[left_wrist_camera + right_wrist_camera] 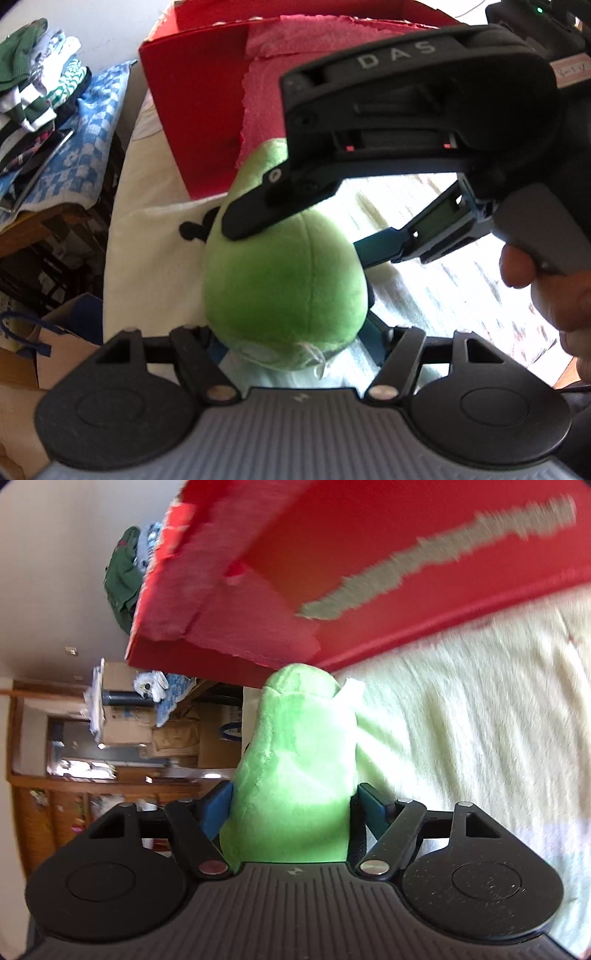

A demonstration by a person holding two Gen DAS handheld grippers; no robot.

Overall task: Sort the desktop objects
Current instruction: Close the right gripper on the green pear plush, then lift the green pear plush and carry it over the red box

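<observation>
A green plush toy [284, 273] lies on the cream cloth in front of a red cardboard box [192, 96]. My left gripper [291, 343] is closed around the plush's near end, its blue pads mostly hidden behind it. My right gripper [303, 236] reaches in from the upper right, one black finger over the top of the plush and one blue-padded finger [384, 251] at its right side. In the right wrist view the plush [295, 775] fills the gap between the blue pads [218, 805] of the right gripper [295, 808], with the red box [332, 572] just beyond it.
A stack of folded clothes and a blue checked towel [77, 140] sits at the left. Cardboard boxes and a bag [48, 347] stand below the table's left edge. The cream cloth [480, 720] spreads to the right. Shelves and boxes [122, 720] stand in the room behind.
</observation>
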